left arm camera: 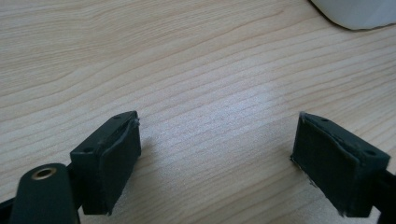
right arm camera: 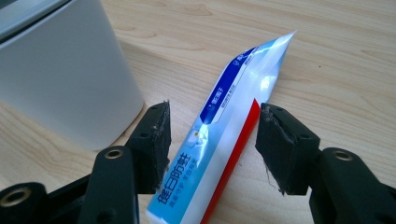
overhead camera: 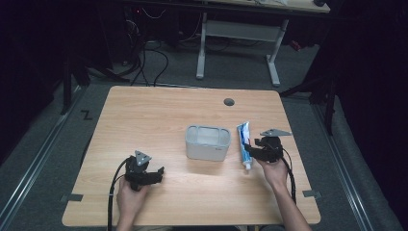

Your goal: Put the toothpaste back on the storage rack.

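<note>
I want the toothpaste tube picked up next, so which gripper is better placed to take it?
Right: the right gripper already straddles the toothpaste tube with open jaws. The left gripper hangs open above bare table.

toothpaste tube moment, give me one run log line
right gripper: open, jaws astride toothpaste tube, no clamp seen | tube: flat on table beside white bin | left gripper: open, empty

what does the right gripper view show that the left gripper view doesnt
Right gripper view alone: the toothpaste tube lying on the table between the right gripper's open jaws, with gaps on both sides, and the container's side wall up close. Left gripper view alone: the left gripper, jaws wide open over bare wood. Shared: the wooden table and the white container, just a corner in the left gripper view.
</note>
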Available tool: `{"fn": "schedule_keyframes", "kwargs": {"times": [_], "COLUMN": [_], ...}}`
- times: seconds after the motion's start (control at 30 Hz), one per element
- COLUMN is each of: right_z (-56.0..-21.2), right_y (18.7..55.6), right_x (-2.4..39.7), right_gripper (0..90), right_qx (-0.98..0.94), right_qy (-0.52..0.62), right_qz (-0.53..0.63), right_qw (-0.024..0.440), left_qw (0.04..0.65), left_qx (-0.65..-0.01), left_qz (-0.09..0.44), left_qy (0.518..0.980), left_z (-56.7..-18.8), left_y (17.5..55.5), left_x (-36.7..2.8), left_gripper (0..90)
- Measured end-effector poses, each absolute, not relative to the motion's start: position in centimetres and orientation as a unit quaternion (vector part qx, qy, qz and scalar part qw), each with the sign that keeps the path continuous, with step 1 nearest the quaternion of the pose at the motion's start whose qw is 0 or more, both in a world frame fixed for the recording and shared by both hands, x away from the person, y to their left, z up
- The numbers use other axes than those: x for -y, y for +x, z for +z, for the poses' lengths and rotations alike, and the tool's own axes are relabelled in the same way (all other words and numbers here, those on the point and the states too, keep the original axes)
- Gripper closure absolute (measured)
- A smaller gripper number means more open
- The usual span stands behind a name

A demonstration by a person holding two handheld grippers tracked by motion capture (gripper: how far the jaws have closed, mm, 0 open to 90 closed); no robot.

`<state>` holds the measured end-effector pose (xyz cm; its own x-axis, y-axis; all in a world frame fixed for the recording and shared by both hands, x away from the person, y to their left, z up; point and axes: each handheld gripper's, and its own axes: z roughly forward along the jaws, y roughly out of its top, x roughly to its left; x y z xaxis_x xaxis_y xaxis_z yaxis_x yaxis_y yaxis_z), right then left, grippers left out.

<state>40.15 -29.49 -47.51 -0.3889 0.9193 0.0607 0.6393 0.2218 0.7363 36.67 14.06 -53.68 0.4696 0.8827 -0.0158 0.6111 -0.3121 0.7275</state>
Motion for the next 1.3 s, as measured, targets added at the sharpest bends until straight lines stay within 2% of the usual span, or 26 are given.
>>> {"fn": "schedule_keyframes", "kwargs": {"times": [1.1, 1.3], "right_z": [-48.5, -48.9], "right_y": [47.1, 48.2], "right_x": [27.3, 26.7], "right_gripper": [42.4, 39.4], "right_qx": [-0.771, -0.772], "right_qy": [0.545, 0.556], "right_qz": [0.275, 0.247], "right_qw": [0.183, 0.184], "left_qw": [0.343, 0.344], "left_qx": [-0.475, -0.475], "left_qz": [0.198, 0.198], "left_qy": [0.785, 0.785], "left_z": [-53.7, -53.7], "left_y": [36.7, 36.7], "left_x": [-14.0, -14.1], "left_gripper": [15.6, 15.6]}}
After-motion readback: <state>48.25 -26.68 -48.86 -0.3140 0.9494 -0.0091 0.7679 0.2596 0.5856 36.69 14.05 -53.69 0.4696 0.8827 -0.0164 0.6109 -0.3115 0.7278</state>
